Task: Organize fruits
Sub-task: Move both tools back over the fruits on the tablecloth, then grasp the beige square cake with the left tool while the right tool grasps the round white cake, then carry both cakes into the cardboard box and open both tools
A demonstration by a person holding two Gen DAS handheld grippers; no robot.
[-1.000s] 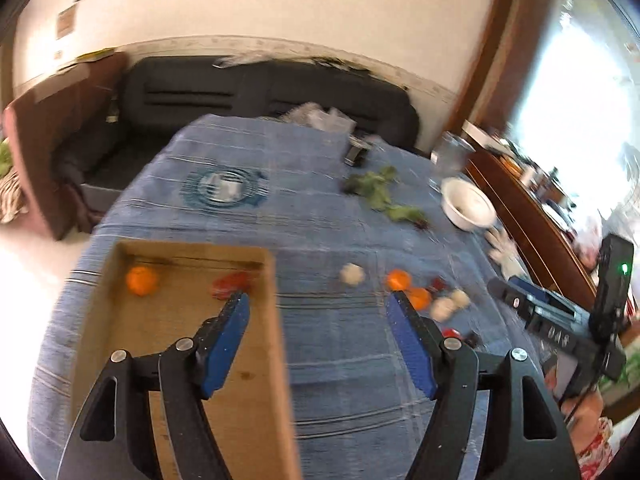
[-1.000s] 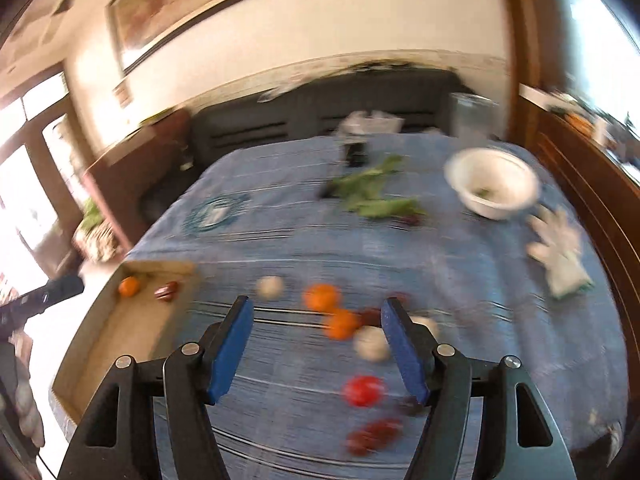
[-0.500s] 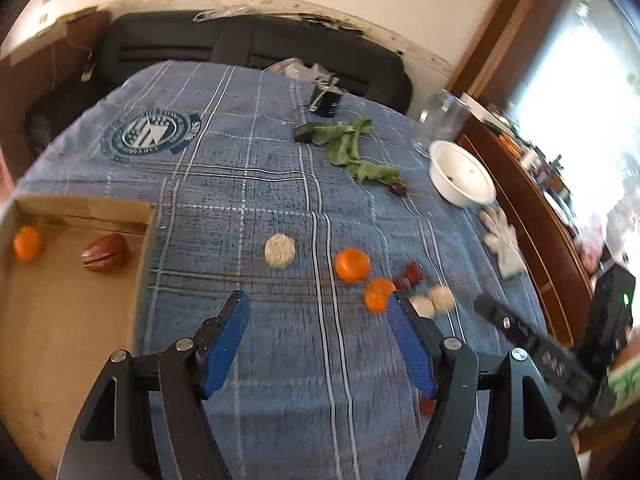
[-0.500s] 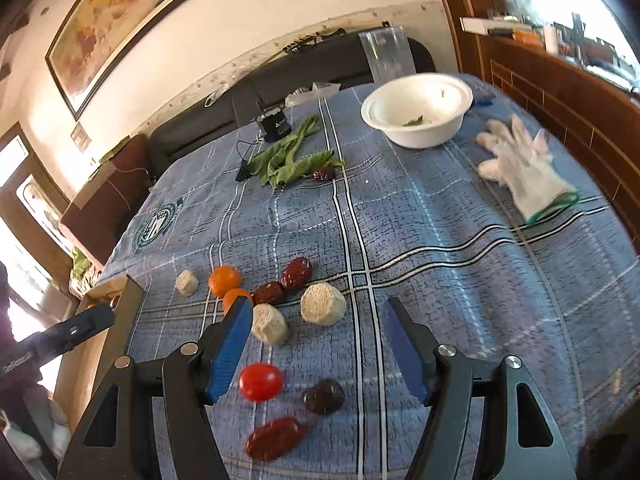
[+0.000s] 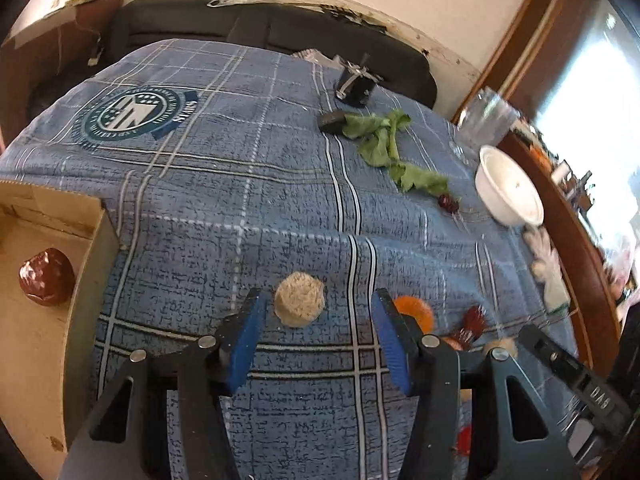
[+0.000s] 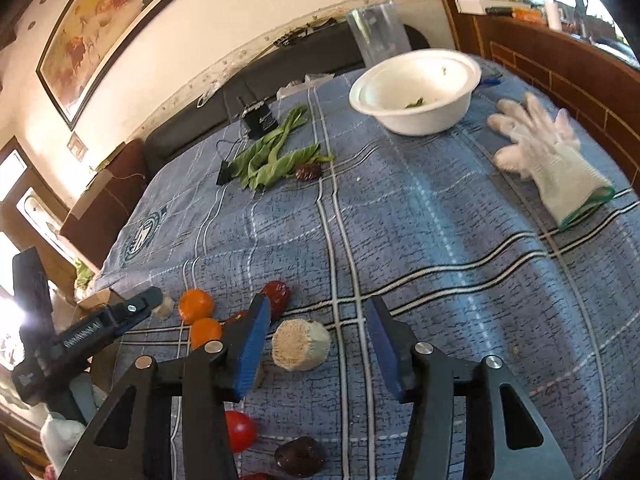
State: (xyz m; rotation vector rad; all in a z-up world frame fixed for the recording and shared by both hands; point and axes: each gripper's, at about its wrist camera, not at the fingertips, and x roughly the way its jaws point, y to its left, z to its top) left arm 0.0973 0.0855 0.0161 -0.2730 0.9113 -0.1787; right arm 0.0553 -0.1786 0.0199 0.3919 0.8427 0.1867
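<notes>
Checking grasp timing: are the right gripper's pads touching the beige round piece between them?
Apart. The right wrist view shows blue cloth either side of the beige round piece, which lies between the closing right gripper fingers, nearer the left one.

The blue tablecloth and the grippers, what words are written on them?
Round badge on the blue tablecloth: lettering too blurred and tilted to read.
White label on the left gripper arm: too blurred to read.
Marking on the right gripper arm: upside down, unreadable.

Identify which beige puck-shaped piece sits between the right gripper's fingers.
The large beige piece right of the two oranges; the right gripper is closing around it, while the smaller one lies far left.
</notes>
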